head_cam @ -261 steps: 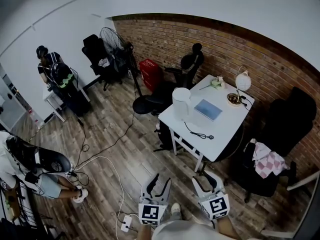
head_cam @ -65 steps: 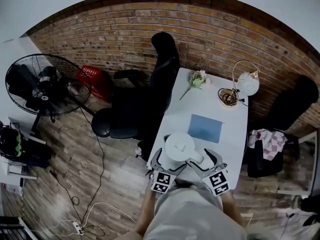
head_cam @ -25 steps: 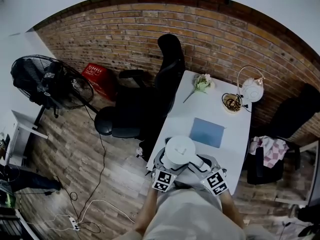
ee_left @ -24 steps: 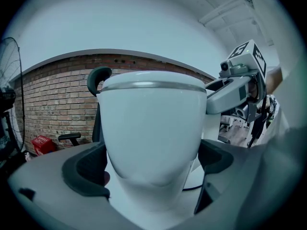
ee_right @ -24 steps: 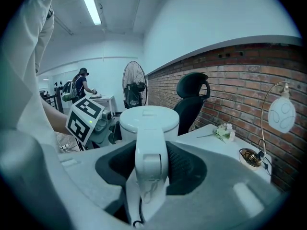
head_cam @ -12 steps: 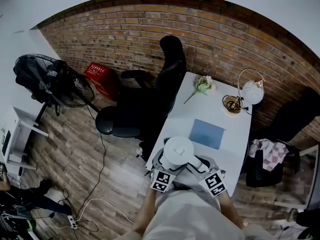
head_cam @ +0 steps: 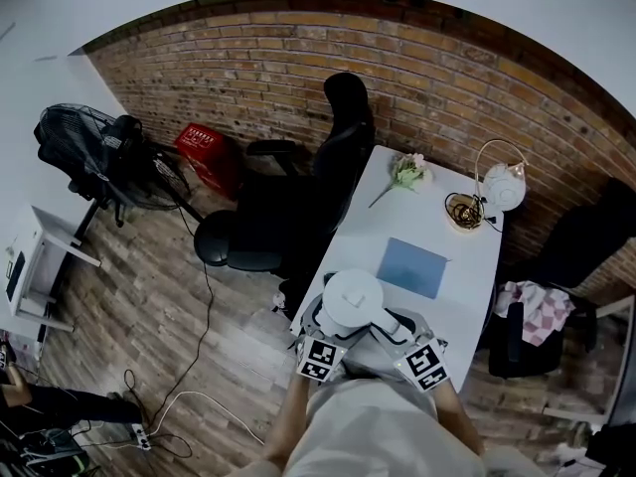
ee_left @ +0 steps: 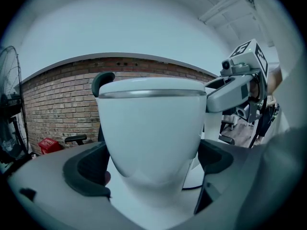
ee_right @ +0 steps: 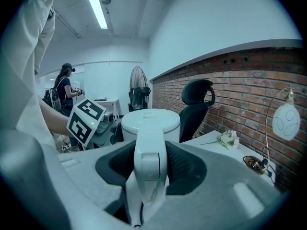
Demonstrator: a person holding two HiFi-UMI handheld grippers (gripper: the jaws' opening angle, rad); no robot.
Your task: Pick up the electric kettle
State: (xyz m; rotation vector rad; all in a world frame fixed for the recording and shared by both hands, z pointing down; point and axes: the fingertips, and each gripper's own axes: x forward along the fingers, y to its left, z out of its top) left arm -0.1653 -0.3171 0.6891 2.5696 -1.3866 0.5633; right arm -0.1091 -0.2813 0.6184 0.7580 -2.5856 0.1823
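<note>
Upright at the near end of the white tabletop (head_cam: 397, 212), close to its front edge: the white electric kettle (head_cam: 353, 299), lid down, a pale disc from the head view.

Left gripper (ee_left: 152, 166) on the kettle's left side, jaws spread wide round the rounded body. Dark pads (ee_left: 91, 169) lying against the wall on either flank, so grasping the body low down. White tabletop just beneath, with a thin dark cord curling by the base. Cannot be told whether the base rests on the tabletop or hangs just clear of it.

Right gripper (ee_right: 149, 169) on the kettle's right side, jaws clenched on the handle (ee_right: 148, 147). Handle upright between the two ribbed pads, gripped from both sides, with the lid just beyond it.

Both marker cubes side by side at the front tabletop edge, just before the person's torso.

Farther along the tabletop, well apart from the kettle: a blue mat (head_cam: 412, 266) lying flat in the middle; a flower (head_cam: 407, 172) at the far left corner; a small bowl (head_cam: 462, 210) and a round white lamp (head_cam: 502, 189) at the far right, near the brick wall.

Left of the tabletop: a black office chair (head_cam: 298, 207), then a red crate (head_cam: 211, 149) and a standing fan (head_cam: 94, 157). To the right, a checked cloth (head_cam: 535, 311) draped over another dark chair.
</note>
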